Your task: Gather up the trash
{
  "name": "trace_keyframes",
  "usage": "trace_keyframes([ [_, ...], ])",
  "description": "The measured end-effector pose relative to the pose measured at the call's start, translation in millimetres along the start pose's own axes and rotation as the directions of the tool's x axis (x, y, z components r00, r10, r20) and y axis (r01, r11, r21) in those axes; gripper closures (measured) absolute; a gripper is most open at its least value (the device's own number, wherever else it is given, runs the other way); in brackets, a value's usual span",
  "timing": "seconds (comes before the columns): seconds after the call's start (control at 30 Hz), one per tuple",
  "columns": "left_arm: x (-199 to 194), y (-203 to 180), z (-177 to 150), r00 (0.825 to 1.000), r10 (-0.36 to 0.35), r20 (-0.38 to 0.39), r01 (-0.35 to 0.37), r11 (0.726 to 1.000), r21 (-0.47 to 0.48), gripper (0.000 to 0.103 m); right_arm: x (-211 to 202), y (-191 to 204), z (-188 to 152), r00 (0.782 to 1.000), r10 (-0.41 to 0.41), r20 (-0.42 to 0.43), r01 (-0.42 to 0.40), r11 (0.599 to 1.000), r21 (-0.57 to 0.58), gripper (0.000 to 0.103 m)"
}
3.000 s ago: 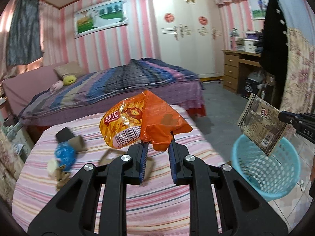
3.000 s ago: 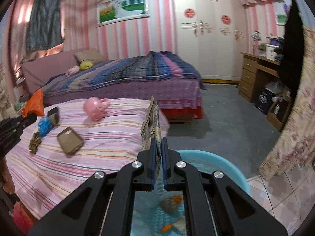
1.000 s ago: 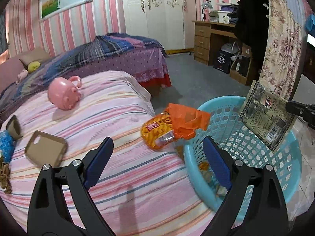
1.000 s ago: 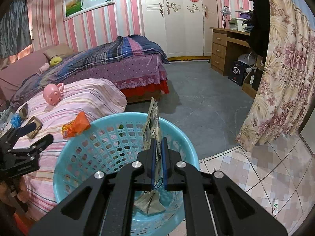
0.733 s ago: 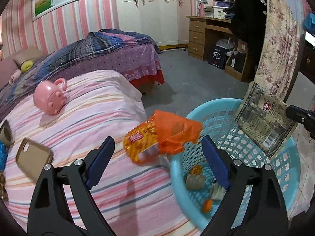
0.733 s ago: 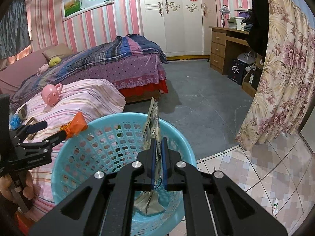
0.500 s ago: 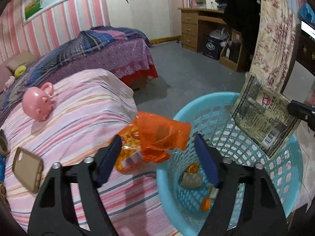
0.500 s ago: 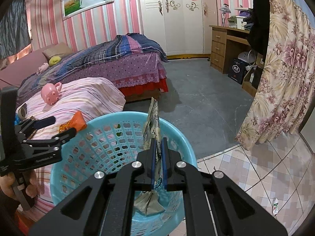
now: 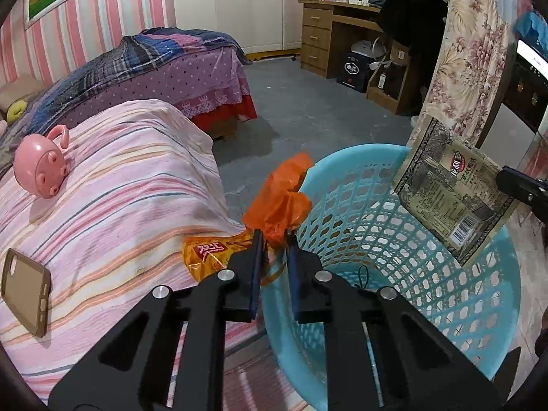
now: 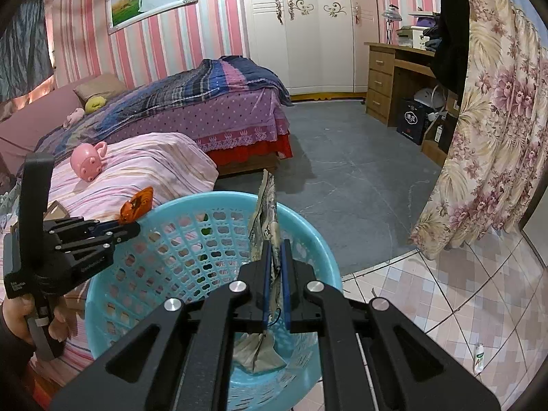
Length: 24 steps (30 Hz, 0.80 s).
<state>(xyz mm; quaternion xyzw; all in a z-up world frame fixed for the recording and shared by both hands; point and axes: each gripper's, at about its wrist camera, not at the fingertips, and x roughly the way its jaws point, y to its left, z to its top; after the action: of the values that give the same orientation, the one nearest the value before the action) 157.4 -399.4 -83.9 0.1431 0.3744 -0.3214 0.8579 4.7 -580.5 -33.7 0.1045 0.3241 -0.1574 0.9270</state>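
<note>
White "双汇" on the orange snack wrapper point(image 9: 219, 252)

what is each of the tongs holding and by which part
Left tongs: crinkly orange plastic snack wrapper, by its torn end. Right tongs: flat grey-green printed packet, by one edge.

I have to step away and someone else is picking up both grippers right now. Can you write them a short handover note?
Left gripper: jaws have just closed, now shut on the orange snack wrapper, beside the blue basket rim, over the edge of the striped bed.
Right gripper: shut on the grey-green food packet, held above the basket opening.
Done: some trash already lies in the basket bottom.
Left: release both wrappers into the basket. The pink pig toy and the brown phone case remain on the bed; they do not look like trash.
</note>
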Motion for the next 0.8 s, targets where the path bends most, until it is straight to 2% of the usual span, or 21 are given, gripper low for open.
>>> trace_keyframes([
  [0.17,-9,-3,0,0.999,0.015,0.035,-0.016,1.000,0.021,0.092,1,1,0,1.000,0.004,0.002,-0.004,1.000,0.000,0.097],
  [0.33,-17,-7,5,0.998,-0.006,0.058,0.004,1.000,0.025,0.093,0,1,0,1.000,0.004,0.002,-0.004,1.000,0.000,0.097],
  [0.43,-24,-7,6,0.997,-0.020,0.075,0.019,1.000,0.023,0.101,0,1,0,1.000,0.004,0.002,-0.004,1.000,-0.001,0.097],
  [0.5,-32,-9,6,0.996,-0.033,0.083,0.031,0.999,0.025,0.101,1,2,0,1.000,0.004,0.001,-0.004,1.000,-0.003,0.097],
  [0.7,-62,-27,2,0.991,-0.057,0.119,0.053,0.998,0.038,0.102,1,2,0,1.000,0.005,0.003,-0.005,1.000,-0.001,0.097],
  [0.8,-75,-42,-3,0.989,-0.048,0.138,0.041,0.998,0.054,0.102,-1,1,0,1.000,0.008,0.010,-0.008,1.000,0.009,0.097],
])
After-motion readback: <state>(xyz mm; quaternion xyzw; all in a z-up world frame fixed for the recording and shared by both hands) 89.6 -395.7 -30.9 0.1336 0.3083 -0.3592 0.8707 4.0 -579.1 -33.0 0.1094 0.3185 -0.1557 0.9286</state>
